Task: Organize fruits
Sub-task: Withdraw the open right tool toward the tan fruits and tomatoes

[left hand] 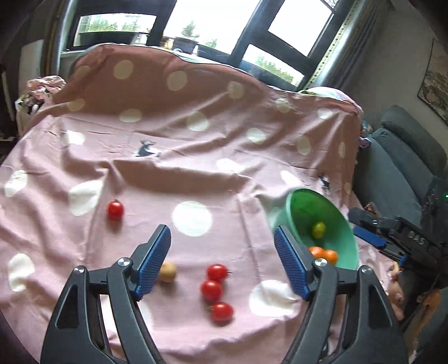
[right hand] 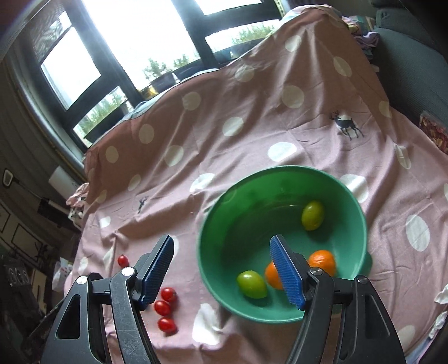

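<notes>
On the pink spotted cloth (right hand: 252, 117), green bowl (right hand: 212, 268) loaded with two limes, two oranges, cherry tomatoes (left hand: 212, 289) scattered beside, left gripper (left hand: 222, 260) and right gripper (right hand: 221, 268) both held wide open, nothing gripped.

Open left gripper (left hand: 222, 260) (empty), tomatoes (left hand: 212, 289), green bowl (left hand: 340, 221)

Daylight pours through the window (left hand: 212, 25), blown out white. Below it the pink cloth (left hand: 196, 145) lies softly shadowed in folds. Edges bend and darken; slight blur throughout.
</notes>
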`<action>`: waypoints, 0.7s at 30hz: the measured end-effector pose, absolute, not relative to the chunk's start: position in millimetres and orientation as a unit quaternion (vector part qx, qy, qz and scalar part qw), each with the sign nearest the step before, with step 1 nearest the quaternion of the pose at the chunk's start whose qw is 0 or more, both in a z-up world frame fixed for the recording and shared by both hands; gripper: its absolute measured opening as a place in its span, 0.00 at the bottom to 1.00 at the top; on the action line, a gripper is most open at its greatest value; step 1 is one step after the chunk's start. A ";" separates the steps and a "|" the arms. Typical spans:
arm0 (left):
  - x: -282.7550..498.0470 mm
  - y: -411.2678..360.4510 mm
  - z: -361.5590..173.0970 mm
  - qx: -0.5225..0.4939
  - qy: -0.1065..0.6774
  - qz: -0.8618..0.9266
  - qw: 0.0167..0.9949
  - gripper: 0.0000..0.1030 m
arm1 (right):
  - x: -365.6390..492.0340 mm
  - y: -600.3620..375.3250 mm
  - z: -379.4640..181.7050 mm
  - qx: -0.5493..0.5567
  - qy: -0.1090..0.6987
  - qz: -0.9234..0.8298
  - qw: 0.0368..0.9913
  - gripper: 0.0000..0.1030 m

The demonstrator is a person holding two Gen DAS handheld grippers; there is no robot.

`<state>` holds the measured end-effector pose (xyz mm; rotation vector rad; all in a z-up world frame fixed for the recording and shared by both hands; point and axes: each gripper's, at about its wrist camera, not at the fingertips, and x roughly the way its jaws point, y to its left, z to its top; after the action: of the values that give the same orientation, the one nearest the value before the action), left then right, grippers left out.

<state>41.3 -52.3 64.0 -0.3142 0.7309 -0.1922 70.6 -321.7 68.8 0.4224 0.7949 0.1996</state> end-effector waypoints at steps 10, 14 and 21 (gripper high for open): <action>49.7 -0.8 9.5 -0.155 0.414 -0.015 0.897 0.73 | 86.7 -240.0 46.6 0.164 0.426 0.178 0.872 0.70; 52.3 -0.1 -3.6 -0.138 0.439 -0.020 0.887 0.61 | 92.1 -211.5 29.6 0.167 0.447 0.226 0.849 0.67; 53.4 1.9 -10.5 -0.111 0.454 -0.003 0.884 0.32 | 107.9 -168.4 -3.3 0.187 0.502 0.278 0.797 0.37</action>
<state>53.4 1.9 -10.5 -0.2312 0.9450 -0.0070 107.9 -168.4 -3.3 0.4022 1.0790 0.5969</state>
